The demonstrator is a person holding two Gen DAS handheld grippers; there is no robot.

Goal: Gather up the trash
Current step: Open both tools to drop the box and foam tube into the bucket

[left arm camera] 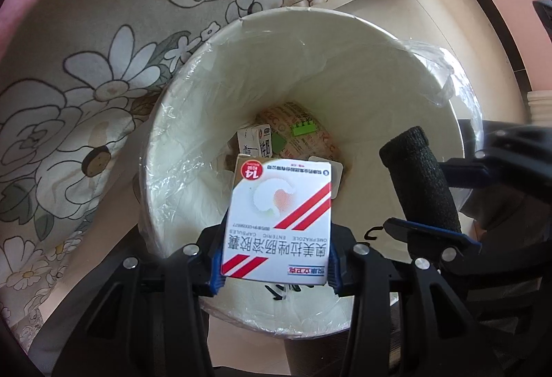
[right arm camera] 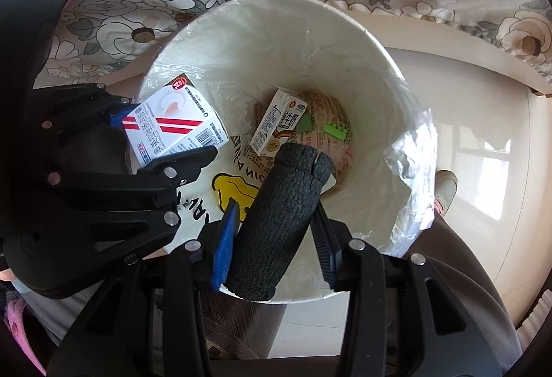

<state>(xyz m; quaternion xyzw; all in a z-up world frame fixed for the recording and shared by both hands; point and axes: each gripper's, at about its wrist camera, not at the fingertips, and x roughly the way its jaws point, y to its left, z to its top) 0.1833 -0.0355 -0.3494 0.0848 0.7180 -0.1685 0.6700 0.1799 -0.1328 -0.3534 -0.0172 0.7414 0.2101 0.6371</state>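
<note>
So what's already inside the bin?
At the bottom of the bin lie a small milk carton, a green block and printed paper wrapping. Whatever lies beneath them is hidden.

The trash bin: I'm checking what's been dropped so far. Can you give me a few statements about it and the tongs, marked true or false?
1. The left tongs hold a white medicine box with red stripes. True.
2. The right tongs are empty. False: they grip a dark foam cylinder.
3. The trash bin holds nothing yet. False: a small carton and a green piece lie inside.
4. The bin has a clear plastic liner. True.
</note>
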